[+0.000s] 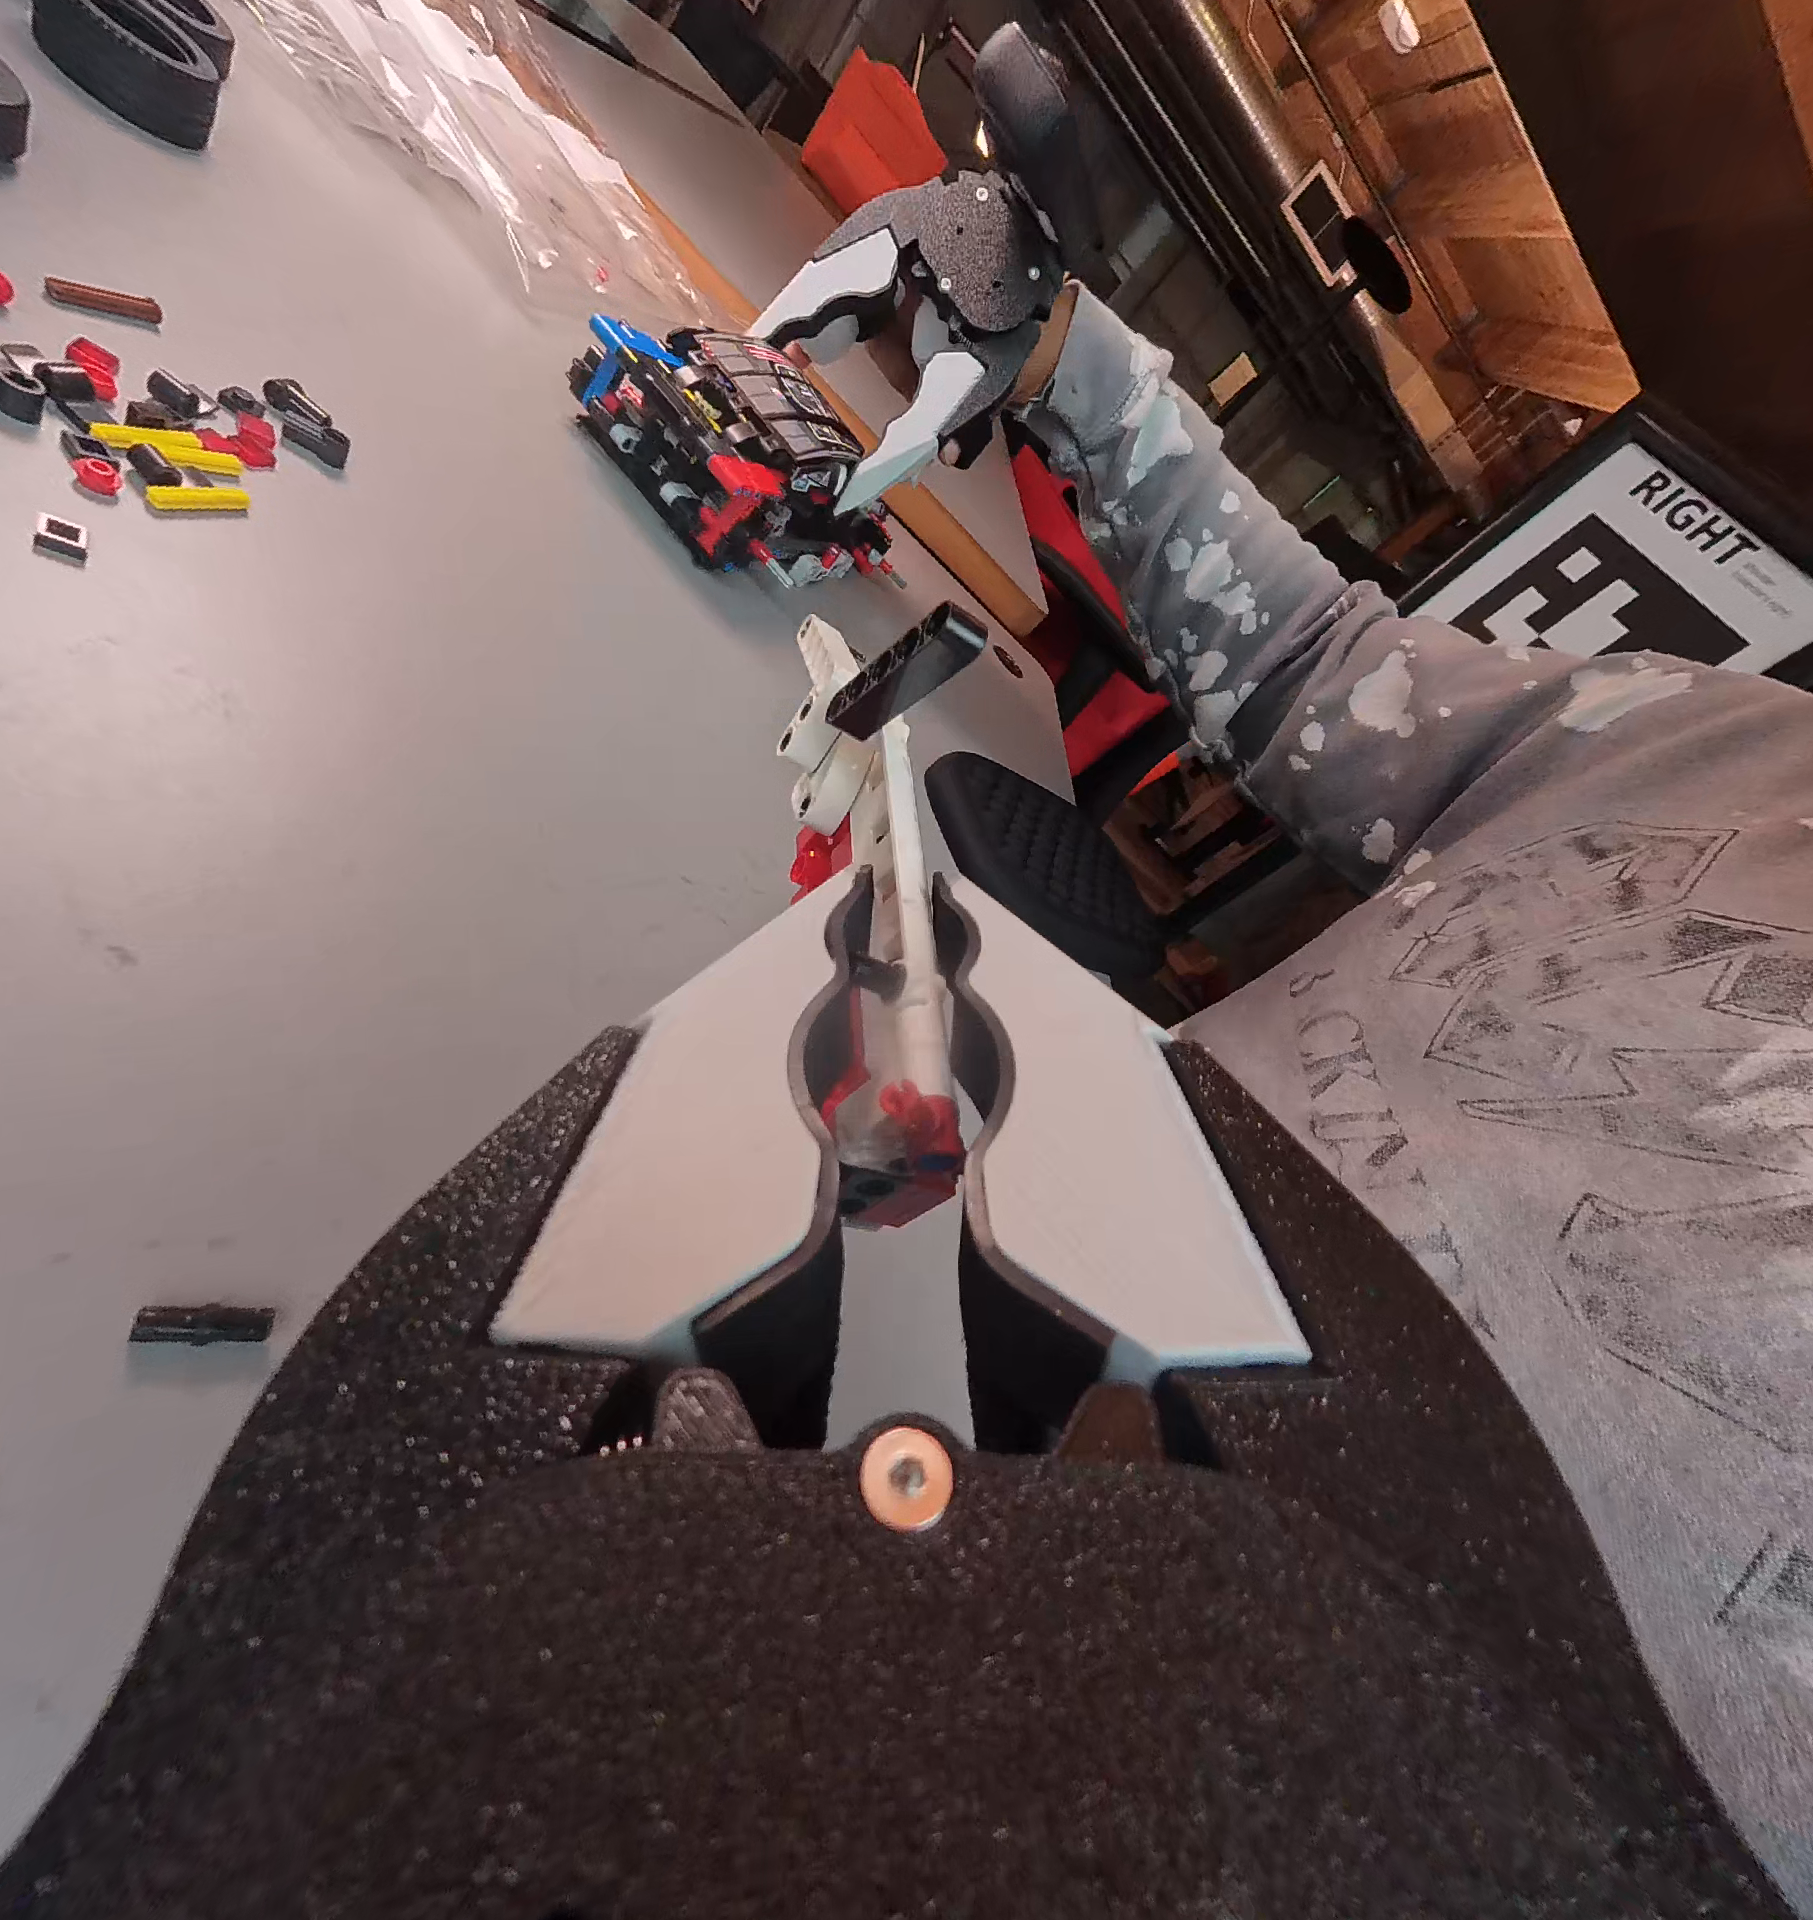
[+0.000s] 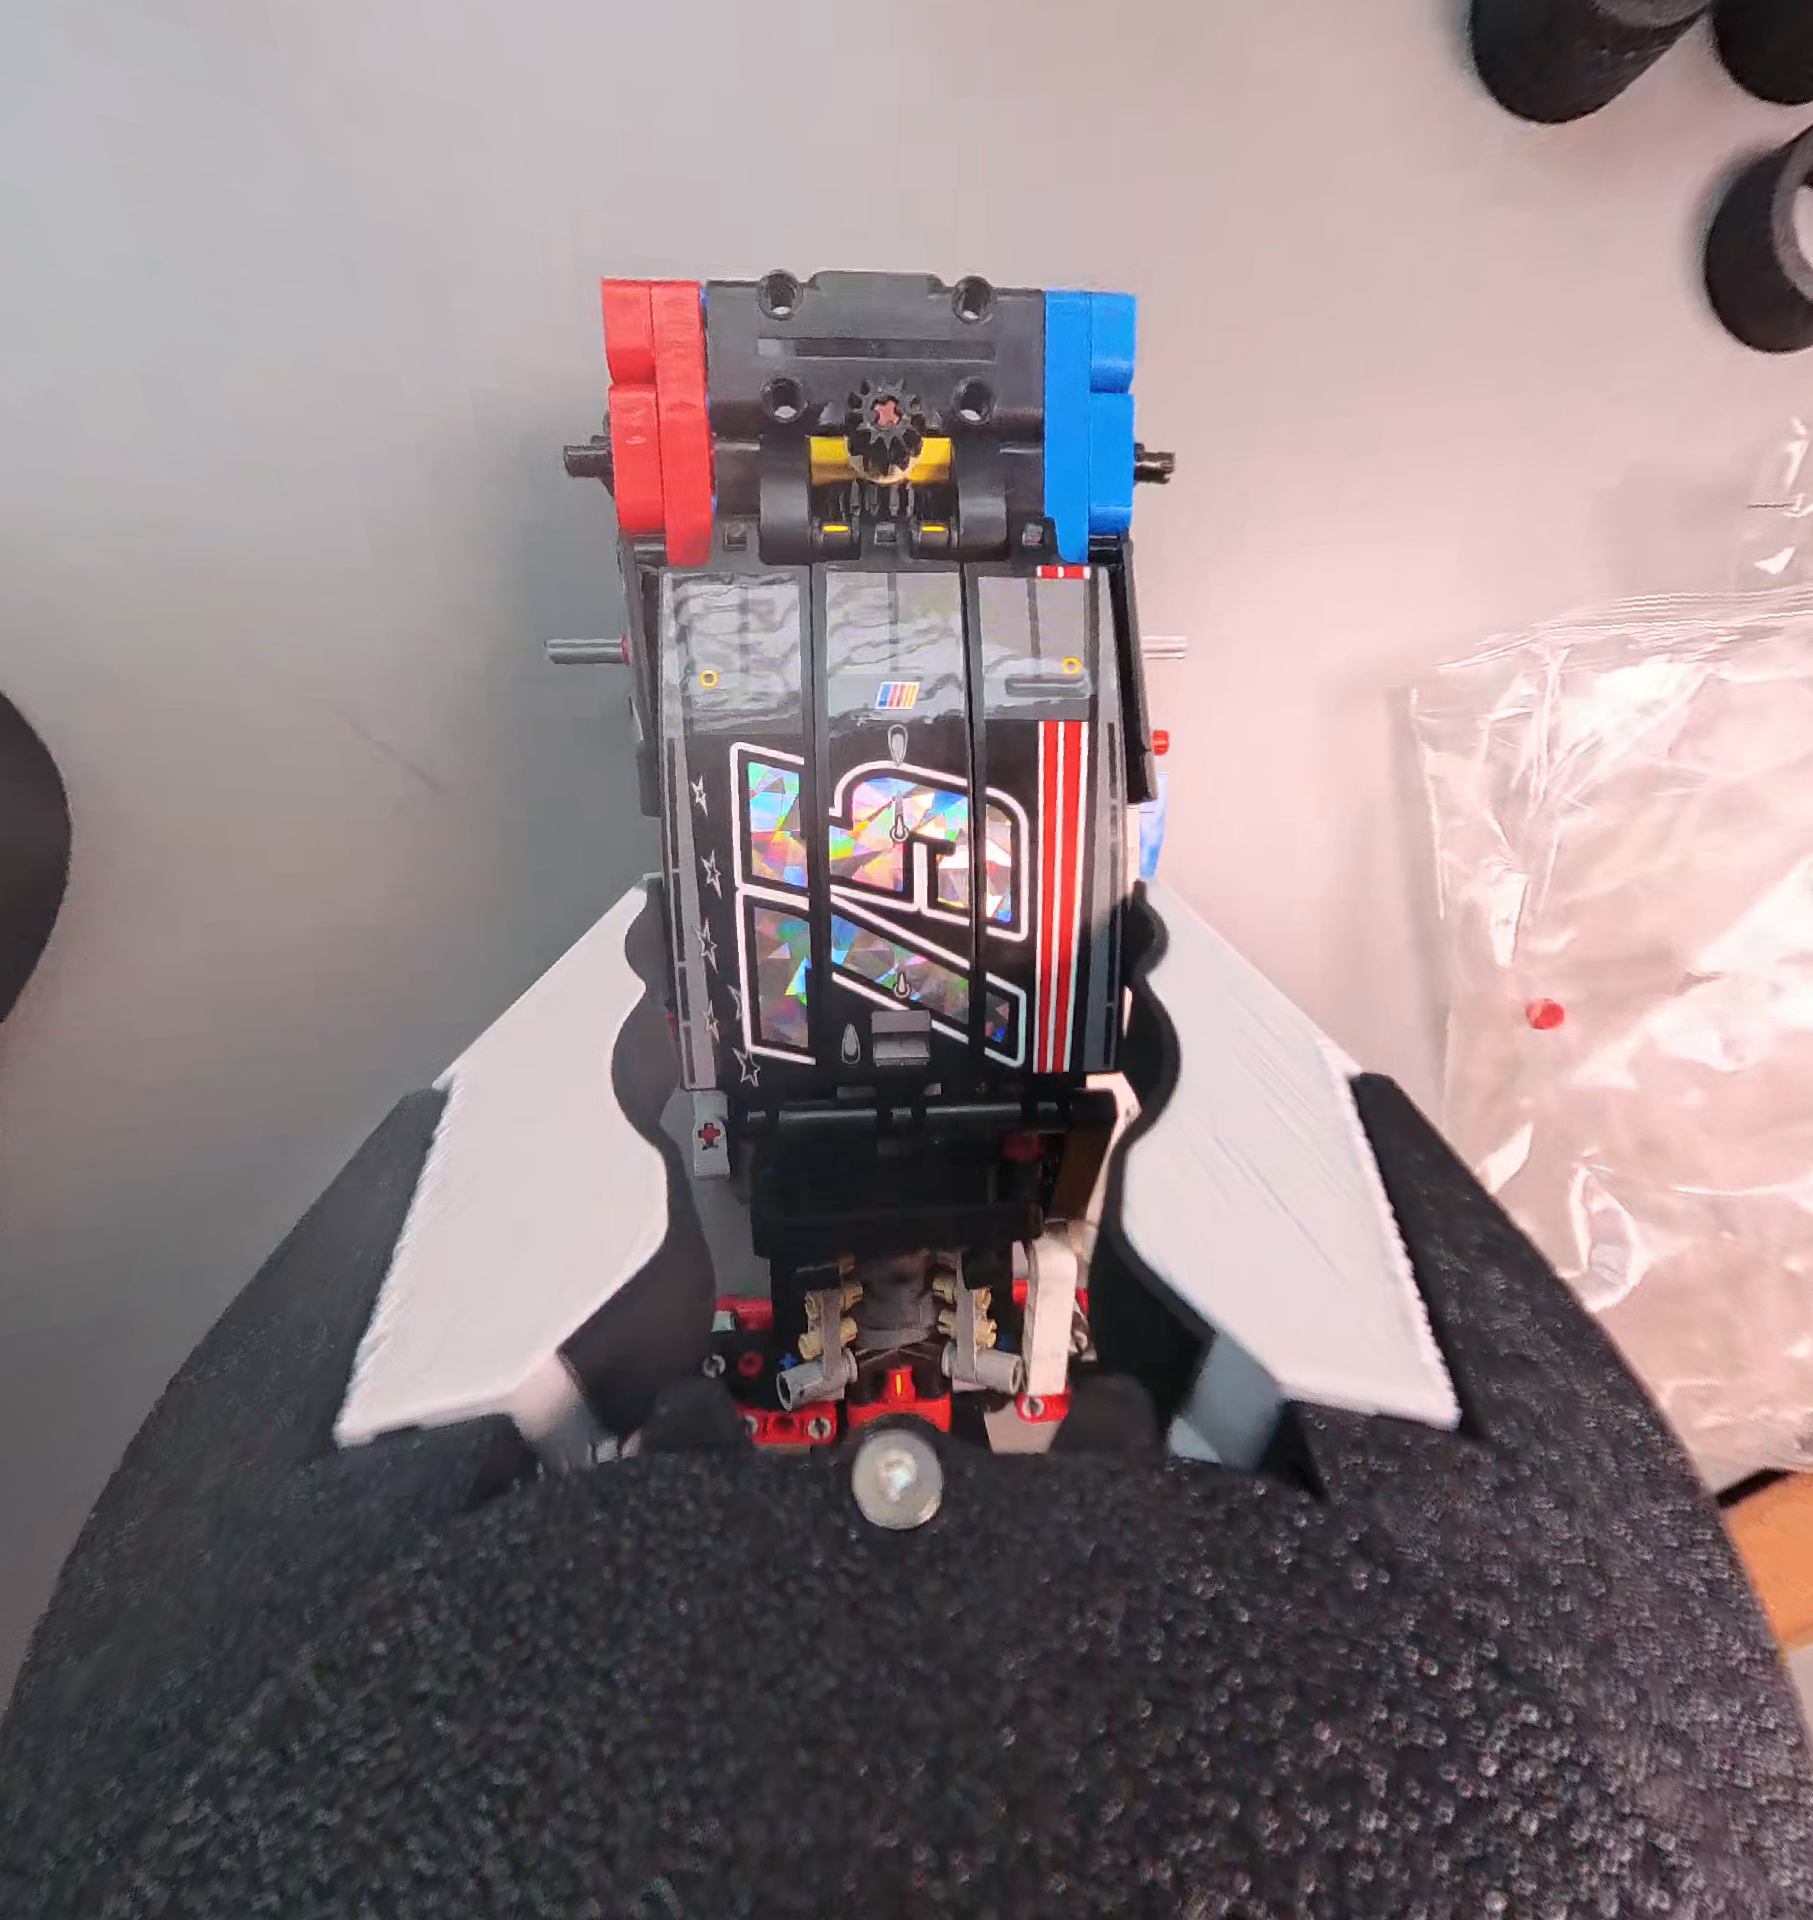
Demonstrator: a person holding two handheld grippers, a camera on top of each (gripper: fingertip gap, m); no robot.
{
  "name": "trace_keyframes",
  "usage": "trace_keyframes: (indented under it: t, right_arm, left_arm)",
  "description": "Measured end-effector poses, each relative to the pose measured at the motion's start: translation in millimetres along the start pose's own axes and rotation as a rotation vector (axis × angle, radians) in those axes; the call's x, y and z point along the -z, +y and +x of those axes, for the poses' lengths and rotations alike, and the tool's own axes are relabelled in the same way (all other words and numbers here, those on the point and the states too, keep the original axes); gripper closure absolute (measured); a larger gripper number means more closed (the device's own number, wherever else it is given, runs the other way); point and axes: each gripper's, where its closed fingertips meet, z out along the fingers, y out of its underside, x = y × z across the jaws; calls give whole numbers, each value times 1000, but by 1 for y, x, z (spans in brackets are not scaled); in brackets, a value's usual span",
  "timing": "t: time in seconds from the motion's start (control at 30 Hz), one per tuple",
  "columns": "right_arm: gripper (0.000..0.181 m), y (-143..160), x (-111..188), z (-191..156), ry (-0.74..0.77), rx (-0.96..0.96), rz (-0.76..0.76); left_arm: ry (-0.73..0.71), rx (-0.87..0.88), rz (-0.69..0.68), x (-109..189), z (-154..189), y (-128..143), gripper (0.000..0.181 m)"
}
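My left gripper [image 1: 900, 888] is shut on a slim white, red and black brick sub-assembly [image 1: 902, 800]. It sticks out forward past the fingertips and ends in a black beam [image 1: 907, 670], held above the grey table [image 1: 362, 831]. My right gripper [image 2: 897, 935] is shut on a black brick car body [image 2: 881, 831] with a holographic sticker and red and blue end blocks. Its white fingers [image 2: 528, 1195] press both sides of the car. In the left wrist view, the right gripper [image 1: 808, 421] holds the car body [image 1: 715, 436] on the table near the far edge.
Loose black, red and yellow pieces [image 1: 154, 436] lie at the left, and a single black piece [image 1: 201, 1325] lies nearer. Black tyres [image 1: 133, 62] [image 2: 1806, 229] and clear plastic bags [image 1: 486, 125] [image 2: 1650, 935] lie beyond. A person's grey sleeve [image 1: 1245, 582] and a black chair [image 1: 1047, 862] are on the right. The gap from one gripper's tips to the other's is roughly 40 centimeters.
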Motion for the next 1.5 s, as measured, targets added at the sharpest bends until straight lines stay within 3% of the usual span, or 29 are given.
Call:
trace_keyframes:
  t: [0.03, 0.17, 0.23, 0.33, 0.43, 0.57, 0.7, 0.8, 0.87, 0.9, 0.93, 1.0, 1.07, 1.17, 1.3, 1.4, 1.5]
  right_arm:
    - [91, -3, 2, 4, 47, 1, -4]
    - [93, -75, 25, -23, 123, 80, 238]
    - [113, -128, 29, -55, 111, 117, 413]
    - [133, -202, 23, -119, -61, 101, 683]
    - [137, -244, 5, -161, -253, 85, 786]
    - [140, -242, -32, -179, -411, 136, 707]
    - [143, -227, -56, -188, -501, 111, 685]
    - [167, -215, -63, -202, -555, 171, 661]
    - [173, -213, -61, -206, -562, 213, 682]
    - [173, -211, -60, -207, -553, 233, 686]
    - [174, -209, -62, -207, -516, 281, 682]
    - [174, -204, -66, -209, -429, 396, 657]
    - [174, -203, -71, -211, -359, 473, 644]
    - [174, -203, -77, -214, -226, 621, 628]
    - [174, -213, -72, -220, -121, 757, 658]
    - [174, -221, -65, -227, -94, 808, 691]
    - [174, -217, -71, -229, -74, 845, 649]
  left_arm:
    - [-1, 3, 4, 0, 0, 0, 172]
    - [4, 23, 19, -4, -2, -4, 172]
    - [24, 29, 21, -9, -3, -8, 172]
    - [45, -60, 20, -18, 2, -16, 173]
    - [-35, -315, -32, -28, 5, -17, 172]
    - [-282, -731, -134, -33, -6, -6, 172]
    - [-351, -1007, -217, -36, -4, 18, 171]
    - [-388, -1181, -288, -41, -5, 28, 166]
    - [-419, -1210, -288, -41, -9, 27, 161]
    - [-405, -1187, -259, -41, -7, 26, 159]
    - [-369, -1123, -220, -41, -3, 24, 141]
    - [-272, -904, -169, -38, 3, 20, 107]
    - [-176, -666, -138, -33, 5, 16, 89]
    - [-99, -381, -150, -25, 0, 12, 93]
    - [-75, -108, -172, -18, -15, 4, 119]
    - [-77, -117, -288, -22, -27, 19, 140]
    - [-21, -165, -390, -34, -16, 39, 162]
